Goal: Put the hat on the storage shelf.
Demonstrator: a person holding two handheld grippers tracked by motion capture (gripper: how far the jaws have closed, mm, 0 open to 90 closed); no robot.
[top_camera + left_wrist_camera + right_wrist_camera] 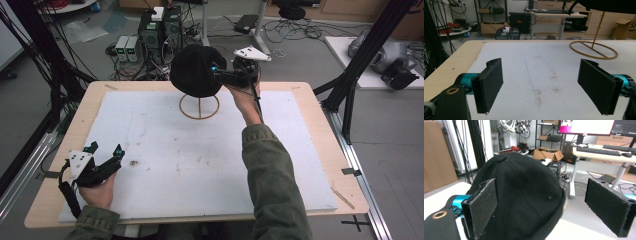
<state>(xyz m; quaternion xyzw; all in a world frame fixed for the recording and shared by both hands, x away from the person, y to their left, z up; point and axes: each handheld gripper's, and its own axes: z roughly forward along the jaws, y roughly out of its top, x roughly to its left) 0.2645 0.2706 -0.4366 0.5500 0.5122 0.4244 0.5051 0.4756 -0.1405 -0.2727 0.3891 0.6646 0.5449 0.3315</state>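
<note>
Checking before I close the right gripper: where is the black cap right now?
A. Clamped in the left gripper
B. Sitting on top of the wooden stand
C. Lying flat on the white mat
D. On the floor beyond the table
B: the black cap sits atop the wooden stand, with the right gripper open beside it.

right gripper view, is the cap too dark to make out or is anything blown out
Right gripper view: cap dark but seams and top button readable; the monitor behind is blown out. High view: cap is a near-featureless black blob. Left gripper view: evenly lit, mat stains sharp.
</note>
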